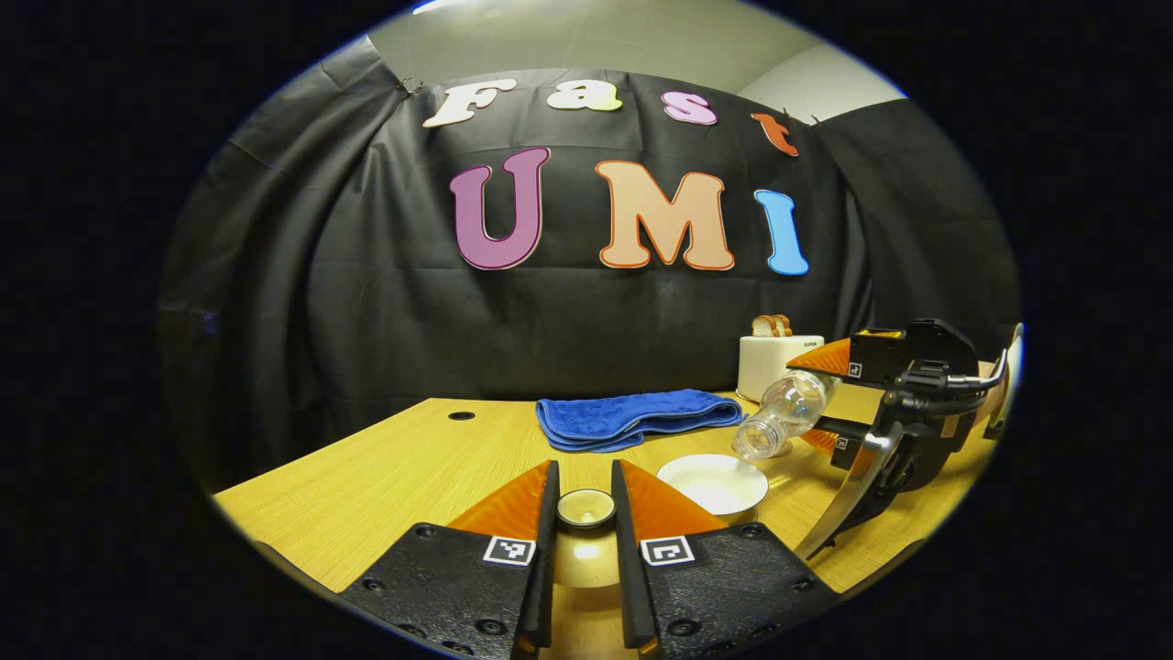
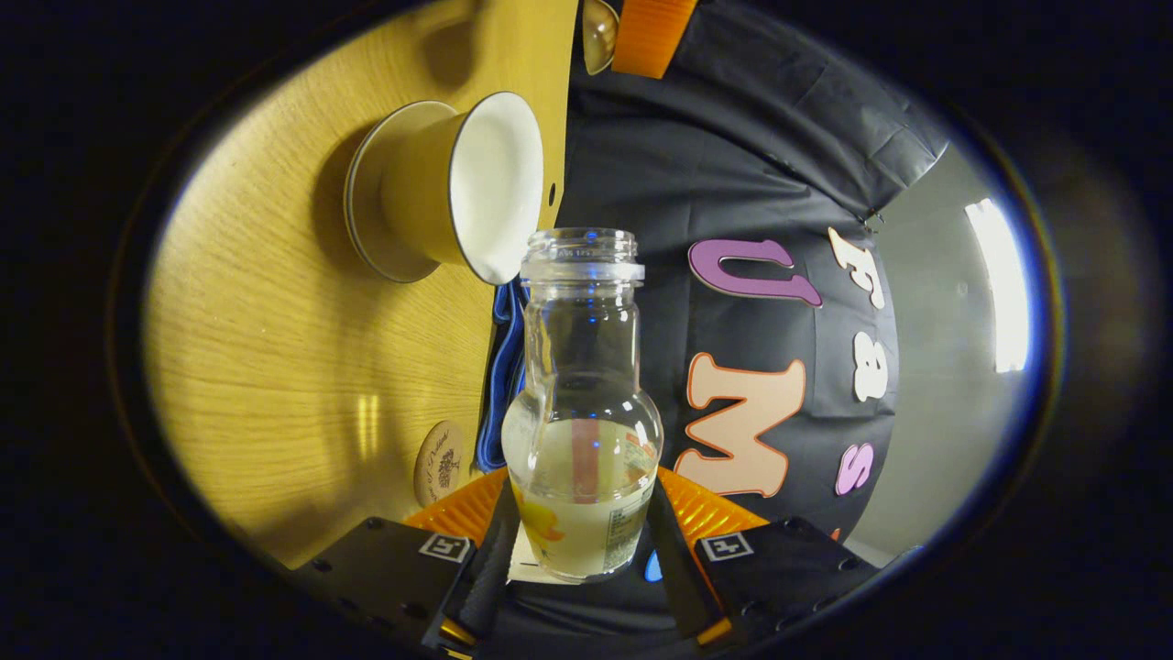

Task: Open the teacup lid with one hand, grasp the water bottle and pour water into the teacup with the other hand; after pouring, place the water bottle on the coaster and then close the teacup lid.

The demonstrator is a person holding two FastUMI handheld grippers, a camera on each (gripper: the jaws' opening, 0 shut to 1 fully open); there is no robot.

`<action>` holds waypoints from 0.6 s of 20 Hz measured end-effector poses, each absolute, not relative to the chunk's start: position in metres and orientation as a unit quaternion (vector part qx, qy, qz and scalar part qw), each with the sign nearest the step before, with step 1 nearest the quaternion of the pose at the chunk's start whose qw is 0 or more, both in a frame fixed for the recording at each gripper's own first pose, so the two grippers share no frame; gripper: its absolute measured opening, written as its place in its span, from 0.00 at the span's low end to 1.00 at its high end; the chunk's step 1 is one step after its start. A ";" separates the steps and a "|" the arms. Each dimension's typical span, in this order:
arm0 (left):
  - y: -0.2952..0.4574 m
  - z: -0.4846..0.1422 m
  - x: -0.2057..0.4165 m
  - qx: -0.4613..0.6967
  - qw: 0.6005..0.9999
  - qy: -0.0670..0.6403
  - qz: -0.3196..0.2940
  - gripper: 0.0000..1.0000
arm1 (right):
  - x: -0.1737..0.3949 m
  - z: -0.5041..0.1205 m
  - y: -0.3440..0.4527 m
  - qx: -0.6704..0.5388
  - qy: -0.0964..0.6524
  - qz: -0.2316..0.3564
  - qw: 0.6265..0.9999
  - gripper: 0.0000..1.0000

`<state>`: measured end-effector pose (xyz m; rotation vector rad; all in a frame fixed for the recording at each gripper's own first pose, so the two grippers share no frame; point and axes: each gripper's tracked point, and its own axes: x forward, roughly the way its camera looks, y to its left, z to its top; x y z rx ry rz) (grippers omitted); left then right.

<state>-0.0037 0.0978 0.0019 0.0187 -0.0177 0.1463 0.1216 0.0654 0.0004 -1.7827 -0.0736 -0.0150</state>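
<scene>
A: Nearest item in the left gripper view?

B: The left gripper (image 1: 585, 513), at 6 o'clock. Its jaws stood nearly closed, pinching the knob of the teacup lid (image 1: 586, 507) from both sides; the lid was raised clear of the cup.

A: And the cup?

B: The teacup (image 1: 713, 483) stood open on the wooden table (image 1: 385, 477), just beyond the left gripper toward 1 o'clock, white inside. In the right gripper view it sat on a saucer (image 2: 362, 215) at 10 o'clock, because that camera was rolled over.

A: The bottle?

B: The water bottle (image 2: 582, 403) was clamped at its body between the right gripper (image 2: 579, 541) fingers, uncapped, partly filled. In the left gripper view it was tilted mouth-down at 3 o'clock, the mouth just above the cup's far rim. I couldn't tell whether water was running.

A: The coaster?

B: The coaster (image 2: 441, 463) lay on the table at 7 o'clock in the right gripper view, bare.

A: Farther back?

B: A folded blue towel (image 1: 637, 417), then a toaster (image 1: 774, 362) with bread in it, near the wall.
</scene>
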 end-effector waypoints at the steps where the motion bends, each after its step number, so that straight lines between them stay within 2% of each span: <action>1: 0.098 0.002 -0.004 0.009 0.997 -0.009 0.073 0.27 | 0.121 0.001 0.069 -0.785 -0.037 -0.004 0.619 0.75; 12: 0.097 0.001 -0.004 0.009 0.997 -0.009 0.073 0.27 | 0.117 0.017 0.082 -0.822 -0.079 -0.017 0.564 0.75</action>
